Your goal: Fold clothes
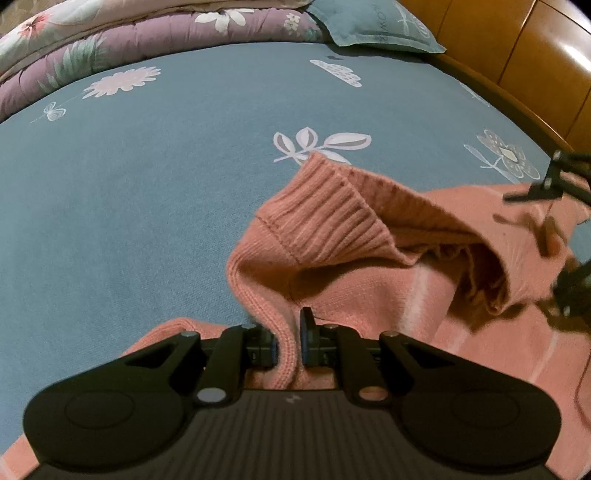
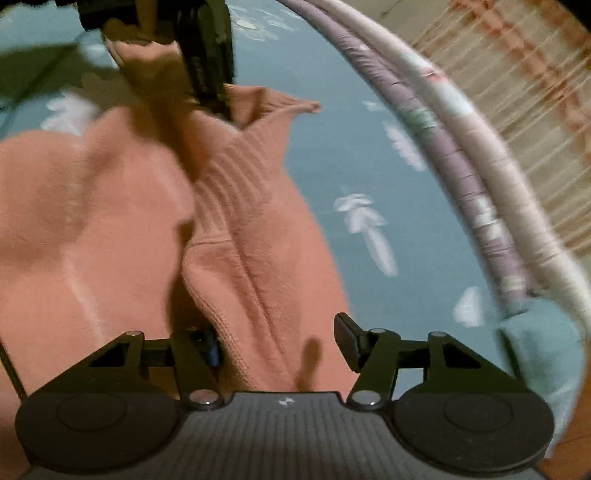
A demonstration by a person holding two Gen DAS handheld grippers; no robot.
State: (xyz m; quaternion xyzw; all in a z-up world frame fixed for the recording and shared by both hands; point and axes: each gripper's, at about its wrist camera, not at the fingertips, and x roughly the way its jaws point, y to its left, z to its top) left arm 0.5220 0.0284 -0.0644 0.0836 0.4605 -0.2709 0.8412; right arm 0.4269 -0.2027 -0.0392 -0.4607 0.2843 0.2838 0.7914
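The left claw [image 1: 289, 345] pinches a ridge of the pink sweater [image 1: 369, 236], likely anchoring it. The right claw [image 2: 284, 343] gapes astride a fold — ribbed collar [image 2: 236, 177] at twelve o'clock — not yet gripping.

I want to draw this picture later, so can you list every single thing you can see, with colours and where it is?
sweater: one, salmon pink with a ribbed band, crumpled on the bed sheet, a fold of it pinched in the left gripper
bed sheet: one, blue-green with white flowers and leaves, spread under the sweater
quilt: one, purple and cream with flowers, piled along the far edge of the bed
pillow: one, blue-green, at the head of the bed by the wood
headboard: one, shiny orange-brown wood, far right
left gripper: one, black, fingers shut on a sweater fold
right gripper: one, black, fingers apart, either side of a sweater edge, not pressing it
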